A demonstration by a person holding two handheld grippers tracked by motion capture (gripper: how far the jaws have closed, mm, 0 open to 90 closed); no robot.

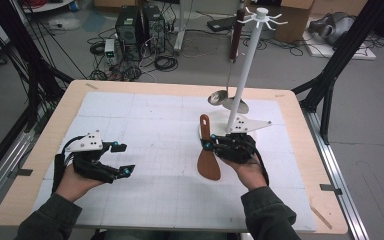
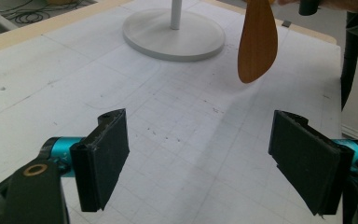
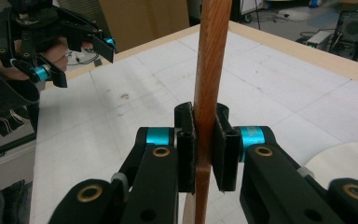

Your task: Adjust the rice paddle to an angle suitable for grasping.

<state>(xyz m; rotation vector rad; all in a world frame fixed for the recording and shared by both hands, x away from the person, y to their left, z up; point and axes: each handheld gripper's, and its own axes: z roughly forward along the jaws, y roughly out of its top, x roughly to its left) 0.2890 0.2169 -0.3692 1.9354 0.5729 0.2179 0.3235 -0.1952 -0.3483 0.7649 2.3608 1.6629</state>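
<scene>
My right gripper (image 1: 209,145) is shut on the handle of a wooden spatula (image 1: 208,165), whose broad blade points toward the person while the handle end rises toward the stand. In the right gripper view the two jaws clamp the wooden handle (image 3: 209,70) between them at my right gripper (image 3: 208,140). My left gripper (image 1: 123,158) is held open over the left part of the mat, with nothing between its pads (image 2: 103,154). The spatula blade (image 2: 257,42) hangs a little above the mat, ahead of the left gripper (image 2: 205,158).
A white utensil stand (image 1: 245,65) with hooks rises from a round base (image 2: 175,32) at the back right of the mat. A metal ladle (image 1: 220,96) hangs from it. A white gridded mat (image 1: 145,125) covers the wooden table. Computers and cables lie on the floor behind.
</scene>
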